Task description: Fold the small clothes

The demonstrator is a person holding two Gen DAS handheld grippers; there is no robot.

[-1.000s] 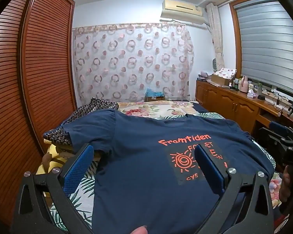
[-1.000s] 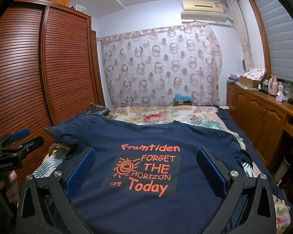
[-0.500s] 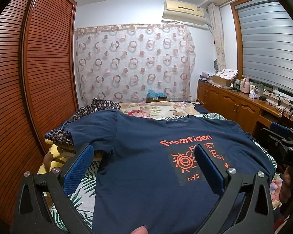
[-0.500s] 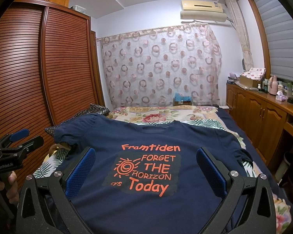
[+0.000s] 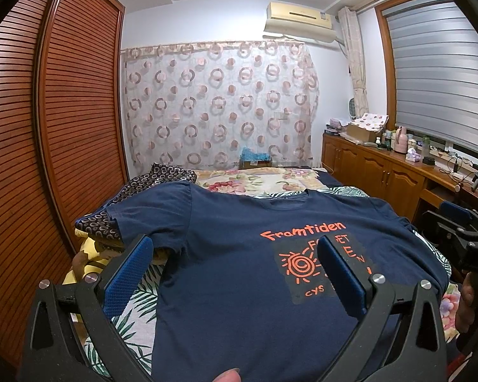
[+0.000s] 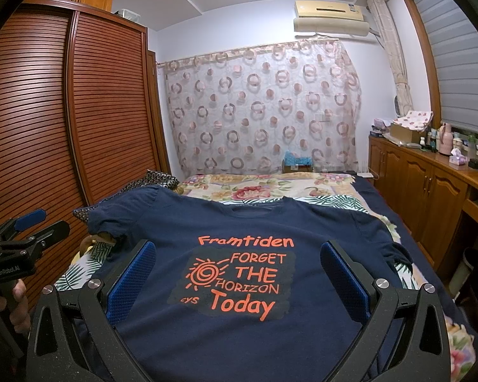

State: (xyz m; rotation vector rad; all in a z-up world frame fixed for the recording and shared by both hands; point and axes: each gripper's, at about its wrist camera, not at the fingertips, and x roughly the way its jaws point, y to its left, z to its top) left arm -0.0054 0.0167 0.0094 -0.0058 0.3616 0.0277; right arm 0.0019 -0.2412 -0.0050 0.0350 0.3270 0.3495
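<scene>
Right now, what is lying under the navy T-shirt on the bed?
Around the navy T-shirt, a palm-leaf sheet shows, and a ring-patterned cloth at its left sleeve. Whatever lies directly beneath the shirt is covered.

Left gripper (image 5: 234, 278): black plastic frame, V-shaped cutouts, silver screws seen at each pivot. Fingers (image 5: 127, 275) faced with blue textured pads. Right gripper (image 6: 235, 283) built identically. "GenRobot.AI" printed in white on the left unit's black body, seen at left edge of the right-wrist view.
</scene>
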